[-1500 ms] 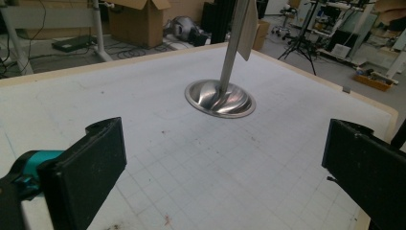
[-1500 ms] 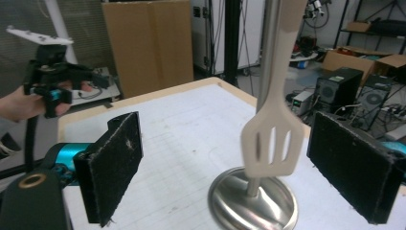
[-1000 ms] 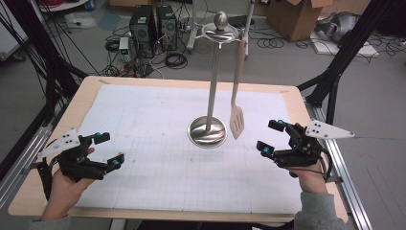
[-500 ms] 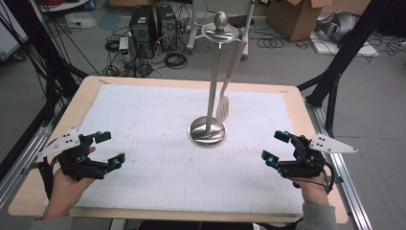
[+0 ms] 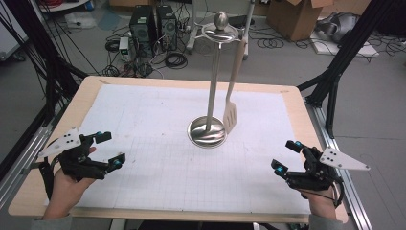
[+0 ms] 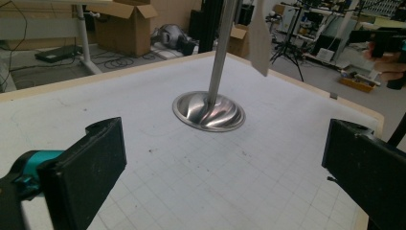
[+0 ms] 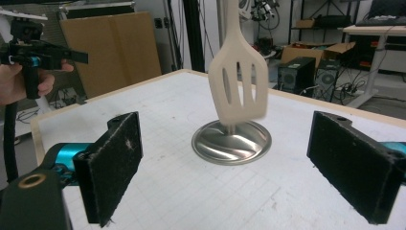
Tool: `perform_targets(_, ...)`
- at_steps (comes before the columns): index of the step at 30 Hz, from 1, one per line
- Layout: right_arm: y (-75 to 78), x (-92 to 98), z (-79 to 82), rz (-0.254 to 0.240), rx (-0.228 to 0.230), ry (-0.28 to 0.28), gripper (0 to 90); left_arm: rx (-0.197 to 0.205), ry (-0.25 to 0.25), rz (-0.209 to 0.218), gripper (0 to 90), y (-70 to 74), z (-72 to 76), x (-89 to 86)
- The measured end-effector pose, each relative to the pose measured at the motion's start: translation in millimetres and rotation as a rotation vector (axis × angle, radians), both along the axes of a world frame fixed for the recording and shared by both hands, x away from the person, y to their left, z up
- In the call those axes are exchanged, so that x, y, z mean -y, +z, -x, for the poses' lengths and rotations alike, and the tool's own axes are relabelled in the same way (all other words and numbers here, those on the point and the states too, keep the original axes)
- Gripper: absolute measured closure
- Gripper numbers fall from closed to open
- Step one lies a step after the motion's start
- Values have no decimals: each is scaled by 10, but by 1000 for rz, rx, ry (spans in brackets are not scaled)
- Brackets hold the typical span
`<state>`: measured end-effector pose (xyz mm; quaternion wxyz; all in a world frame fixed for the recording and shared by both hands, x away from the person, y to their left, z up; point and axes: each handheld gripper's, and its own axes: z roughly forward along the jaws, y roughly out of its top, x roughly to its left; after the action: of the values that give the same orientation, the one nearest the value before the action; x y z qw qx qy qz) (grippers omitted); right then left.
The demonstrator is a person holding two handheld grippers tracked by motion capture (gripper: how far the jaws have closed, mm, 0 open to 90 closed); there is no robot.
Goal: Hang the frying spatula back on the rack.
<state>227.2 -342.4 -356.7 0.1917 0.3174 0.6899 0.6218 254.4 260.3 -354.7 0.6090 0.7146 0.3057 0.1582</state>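
The cream slotted plastic spatula (image 5: 230, 117) hangs upright from the steel utensil stand (image 5: 207, 131) — ahead and left of the nearer right hand-held gripper (image 5: 283, 156), jaws spread and empty.

Bright, even room light is falling from above. The spatula (image 7: 238, 81) is looking blurry at 12 o'clock. The shiny base (image 5: 207, 132) is glinting softly. Close jaws at 6 o'clock are looking fuzzy.

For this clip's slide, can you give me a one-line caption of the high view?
Slotted spatula hanging on a metal utensil stand, left gripper and right gripper open at the table's near corners.
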Motion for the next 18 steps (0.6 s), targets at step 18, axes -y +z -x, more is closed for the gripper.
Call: perform_targets(18, -222, 184, 109, -8, -26, -60, 110, 13, -35, -6, 18, -36, -1, 42)
